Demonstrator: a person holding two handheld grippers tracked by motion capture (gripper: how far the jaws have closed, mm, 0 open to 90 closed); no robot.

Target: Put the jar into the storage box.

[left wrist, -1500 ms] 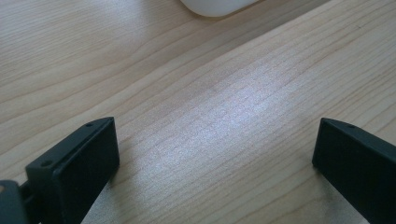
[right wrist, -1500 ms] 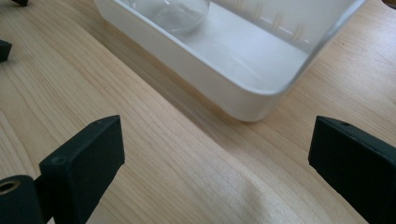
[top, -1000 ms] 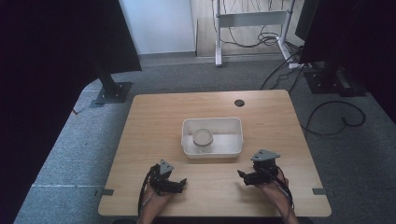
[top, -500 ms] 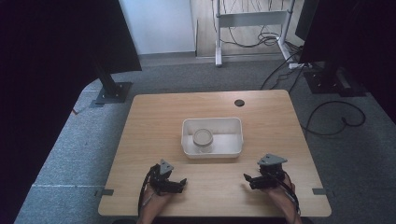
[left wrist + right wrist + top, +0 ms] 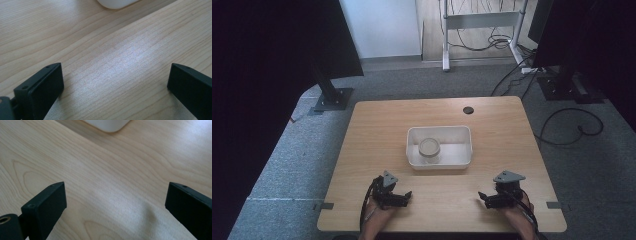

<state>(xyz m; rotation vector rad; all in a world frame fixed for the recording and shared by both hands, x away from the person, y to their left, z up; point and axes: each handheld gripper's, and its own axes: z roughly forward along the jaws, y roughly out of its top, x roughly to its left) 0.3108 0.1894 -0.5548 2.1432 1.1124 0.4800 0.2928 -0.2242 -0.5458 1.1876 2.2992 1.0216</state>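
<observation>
On the near edge of the light wooden table (image 5: pixel 377 125) we hold our two black two-jaw grippers, one in each hand, both resting low over bare wood. The left gripper (image 5: pixel 404 196) sits near the front left corner, its jaws turned toward the middle of the table; in the left gripper view its jaws stand wide apart with nothing between them but wood grain (image 5: pixel 117 72). The right gripper (image 5: pixel 484 198) sits near the front right, topped by its grey three-cornered plate, jaws pointing inward toward the left one. In the right gripper view its jaws are likewise spread wide and pinch nothing.

Between and beyond our grippers, at the table's centre, stands a white rectangular plastic tray (image 5: pixel 464 132). Inside it, toward its left half, sits a small round clear jar with a pale lid (image 5: pixel 429 148). A rounded corner of the tray shows at the top of each gripper view (image 5: pixel 115 3) (image 5: pixel 107 125), near but apart from the jaws. Neither gripper touches the tray or the jar. A small dark round hole (image 5: pixel 468 109) marks the table's far side.
</observation>
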